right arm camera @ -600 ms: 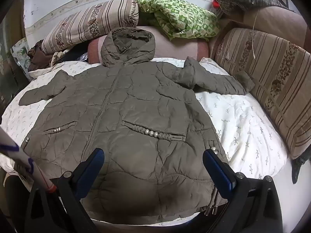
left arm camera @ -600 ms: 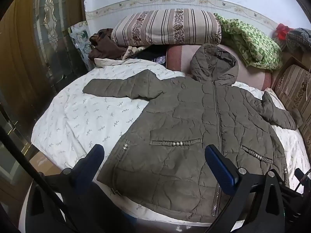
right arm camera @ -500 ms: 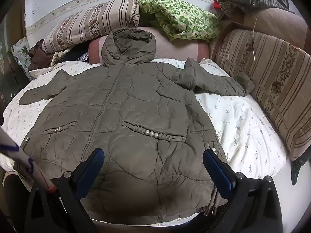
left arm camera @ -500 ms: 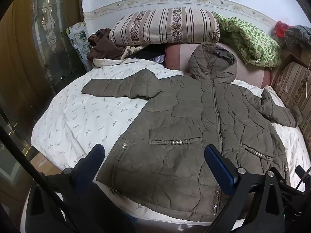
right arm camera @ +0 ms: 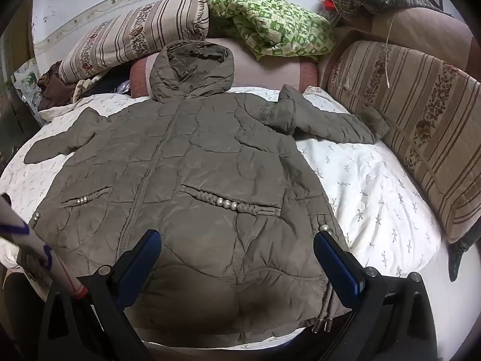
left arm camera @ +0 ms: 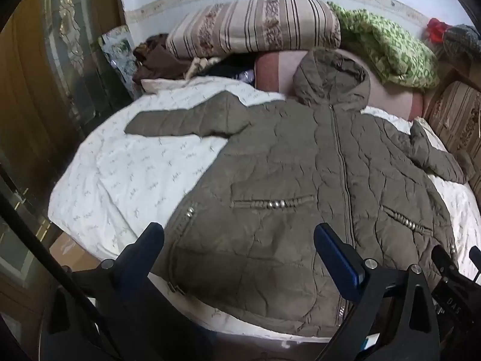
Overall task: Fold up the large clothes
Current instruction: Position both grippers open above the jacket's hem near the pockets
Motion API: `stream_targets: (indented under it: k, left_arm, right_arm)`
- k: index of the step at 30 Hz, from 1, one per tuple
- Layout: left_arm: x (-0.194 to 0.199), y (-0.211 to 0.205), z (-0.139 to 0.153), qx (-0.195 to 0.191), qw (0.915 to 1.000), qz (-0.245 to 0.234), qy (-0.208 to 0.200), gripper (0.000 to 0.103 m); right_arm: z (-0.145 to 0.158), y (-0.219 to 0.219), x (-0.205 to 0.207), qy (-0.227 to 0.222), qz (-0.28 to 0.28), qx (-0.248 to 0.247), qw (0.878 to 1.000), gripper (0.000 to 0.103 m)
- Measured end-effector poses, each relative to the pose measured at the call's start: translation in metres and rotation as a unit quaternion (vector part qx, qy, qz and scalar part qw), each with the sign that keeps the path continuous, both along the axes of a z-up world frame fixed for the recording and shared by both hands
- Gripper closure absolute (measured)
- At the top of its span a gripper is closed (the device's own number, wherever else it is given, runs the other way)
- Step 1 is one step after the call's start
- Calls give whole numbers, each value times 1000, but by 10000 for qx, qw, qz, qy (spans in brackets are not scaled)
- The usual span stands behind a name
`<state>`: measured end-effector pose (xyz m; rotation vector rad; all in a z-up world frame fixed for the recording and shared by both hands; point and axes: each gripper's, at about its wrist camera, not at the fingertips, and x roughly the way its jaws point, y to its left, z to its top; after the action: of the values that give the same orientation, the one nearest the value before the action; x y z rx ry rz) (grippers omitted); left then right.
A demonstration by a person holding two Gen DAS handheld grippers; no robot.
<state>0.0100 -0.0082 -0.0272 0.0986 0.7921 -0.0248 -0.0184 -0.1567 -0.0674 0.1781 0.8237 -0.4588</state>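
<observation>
The quilted jacket point(right arm camera: 192, 162) is olive-brown with silver beads on its pockets. The bedsheet point(right arm camera: 375, 186) is white with small grey sprigs. One pillow point(left arm camera: 255, 27) has beige and brown floral stripes. The blanket point(right arm camera: 276, 27) is green-and-white patterned.

Striped pillow point(left arm camera: 252, 27), green blanket point(right arm camera: 270, 27), white sheet point(left arm camera: 135, 174)

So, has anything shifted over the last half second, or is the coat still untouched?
Nothing was gripped or released. The left wrist view drifts slightly, so the left hand-held gripper moved a little. The coat still lies flat and zipped on the bed, sleeves spread. Both the left and the right hand-held gripper stay open above its hem.
</observation>
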Motion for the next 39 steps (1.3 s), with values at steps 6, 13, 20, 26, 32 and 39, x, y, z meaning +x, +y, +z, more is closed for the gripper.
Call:
stream_targets:
  k: [6,13,20,26,32,39]
  left_arm:
    - [0,1,-8,-140,9999,-9,59,3]
    - [-4,-8,-9,-193,9996,-184,137,10]
    - [-5,-22,-18,101,9990,-347,253,10]
    - [-11,-30,-16,183,9987,-452,116,10]
    - [-11,-34,-17,214,9986,-448,183,10]
    - [-11,-31,-16,176,9989,-395,171,10]
  right_arm:
    - [-1,-5,-1,9,-89,31,10000,0]
    - [-6,-11,0,20,-132,68,9999,0]
    - [-10,-22,-5,-11,-275,127,9995,0]
    - [-11,-33,-9,-71,-394,157,9991,0]
    - [-16,-40,-13,-66,-451,264,9986,0]
    - [-16,-54,-16,-94,-573,266,9980,0]
